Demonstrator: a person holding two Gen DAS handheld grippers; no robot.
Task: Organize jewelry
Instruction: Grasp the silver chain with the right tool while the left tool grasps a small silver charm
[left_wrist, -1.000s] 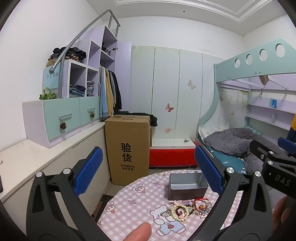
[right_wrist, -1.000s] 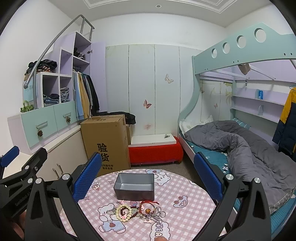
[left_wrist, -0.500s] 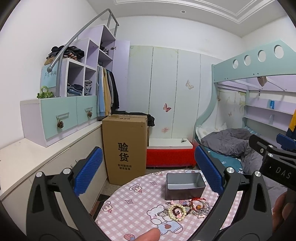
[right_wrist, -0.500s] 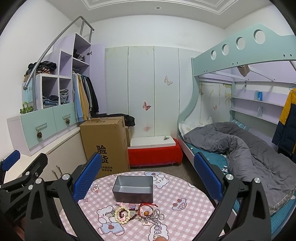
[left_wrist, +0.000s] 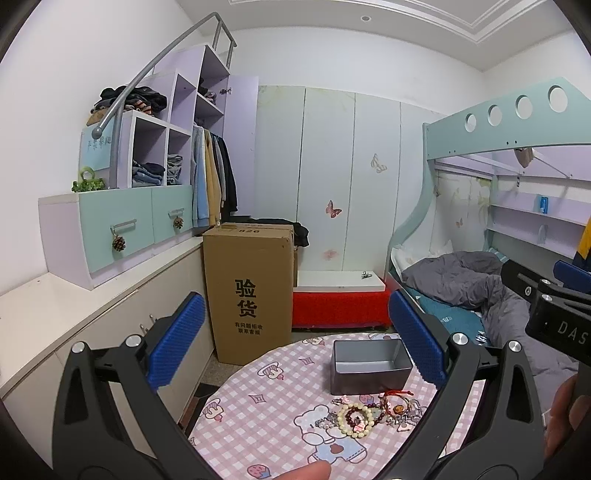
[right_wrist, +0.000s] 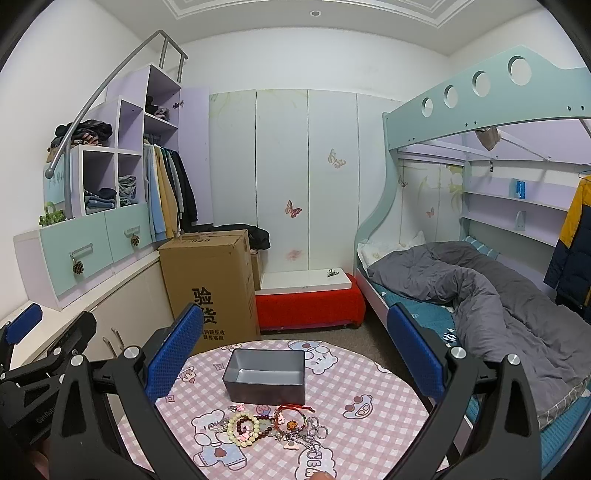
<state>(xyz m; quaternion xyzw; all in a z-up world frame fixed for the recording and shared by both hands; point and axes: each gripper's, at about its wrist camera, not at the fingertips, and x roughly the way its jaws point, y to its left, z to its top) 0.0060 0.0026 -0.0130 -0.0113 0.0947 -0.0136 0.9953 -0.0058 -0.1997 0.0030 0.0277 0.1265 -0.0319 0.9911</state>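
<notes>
Grey metal tin (right_wrist: 265, 376), long axis crosswise, beside jewelry heap (right_wrist: 275, 428) on worktop (right_wrist: 373, 417); left gripper (left_wrist: 295, 347) and right gripper (right_wrist: 293, 350) held level above, jaws apart, empty.

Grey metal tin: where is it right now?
The grey metal tin sits open on the pink checked round table, centre of the right wrist view, just behind the jewelry pile.

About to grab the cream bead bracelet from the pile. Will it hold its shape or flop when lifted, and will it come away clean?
The cream bead bracelet is a loop of separate round beads, so it will likely sag. It lies against the darker bracelets and chains, so neighbours may drag along. Round beads may slip between the pads.
</notes>
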